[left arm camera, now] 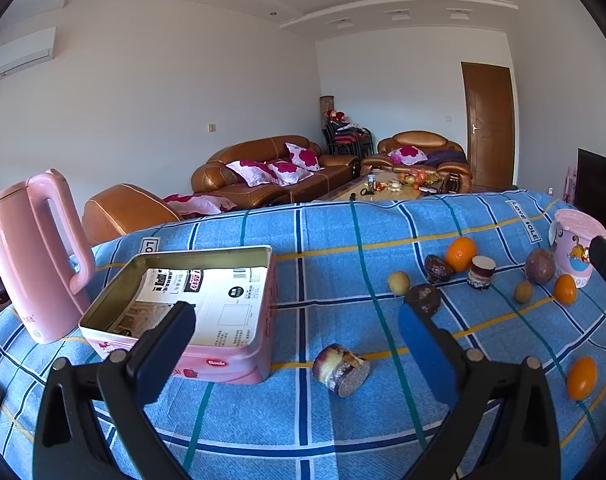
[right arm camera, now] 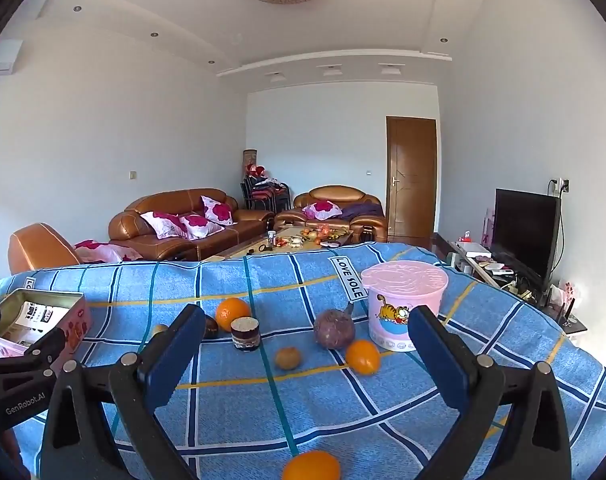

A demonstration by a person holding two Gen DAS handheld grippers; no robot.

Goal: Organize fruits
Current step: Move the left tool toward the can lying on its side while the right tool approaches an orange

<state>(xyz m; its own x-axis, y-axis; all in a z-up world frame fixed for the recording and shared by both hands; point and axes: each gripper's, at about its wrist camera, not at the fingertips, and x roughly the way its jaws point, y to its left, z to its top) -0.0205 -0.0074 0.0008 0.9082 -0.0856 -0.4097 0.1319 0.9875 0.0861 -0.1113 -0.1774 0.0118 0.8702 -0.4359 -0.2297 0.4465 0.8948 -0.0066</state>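
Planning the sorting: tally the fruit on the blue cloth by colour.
Orange fruits: 3
Dark purple fruits: 3
Yellow-brown fruits: 2
Cut purple-skinned chunks: 2
Total: 10

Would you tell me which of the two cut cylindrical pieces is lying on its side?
The near piece beside the pink tin; the far piece stands upright.
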